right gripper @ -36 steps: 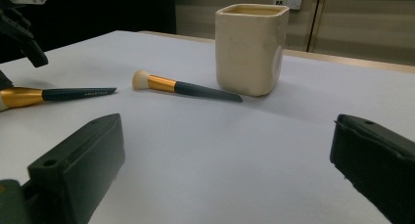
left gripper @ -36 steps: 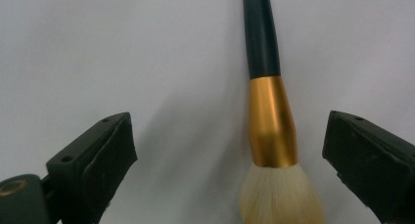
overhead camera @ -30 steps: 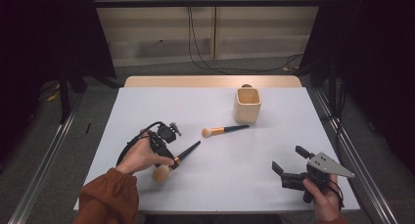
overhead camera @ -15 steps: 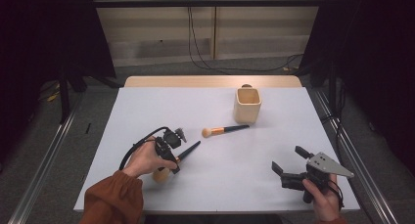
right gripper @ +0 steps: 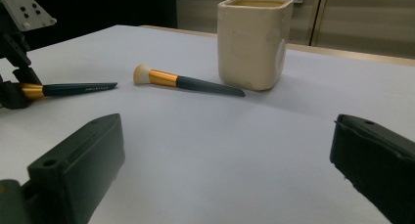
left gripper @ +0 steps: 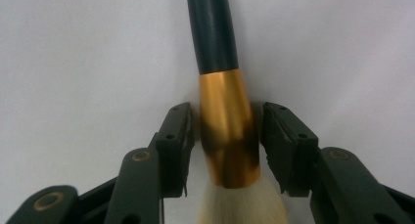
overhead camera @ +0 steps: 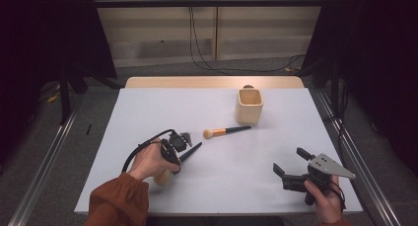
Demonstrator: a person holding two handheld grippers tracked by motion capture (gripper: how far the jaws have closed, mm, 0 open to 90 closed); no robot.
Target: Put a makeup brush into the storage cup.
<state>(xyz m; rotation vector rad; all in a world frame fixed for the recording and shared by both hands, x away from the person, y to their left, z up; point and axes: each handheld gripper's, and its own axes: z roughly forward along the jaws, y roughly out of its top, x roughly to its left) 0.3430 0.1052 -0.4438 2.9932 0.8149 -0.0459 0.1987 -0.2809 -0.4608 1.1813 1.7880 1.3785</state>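
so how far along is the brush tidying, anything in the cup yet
Nothing looks done: both makeup brushes lie on the white table, outside the cream cup. In hand: the left tool has just been closing around the gold ferrule of the near brush. Left: lifting it, and the second brush beside the cup. The right tool hangs open, idle.
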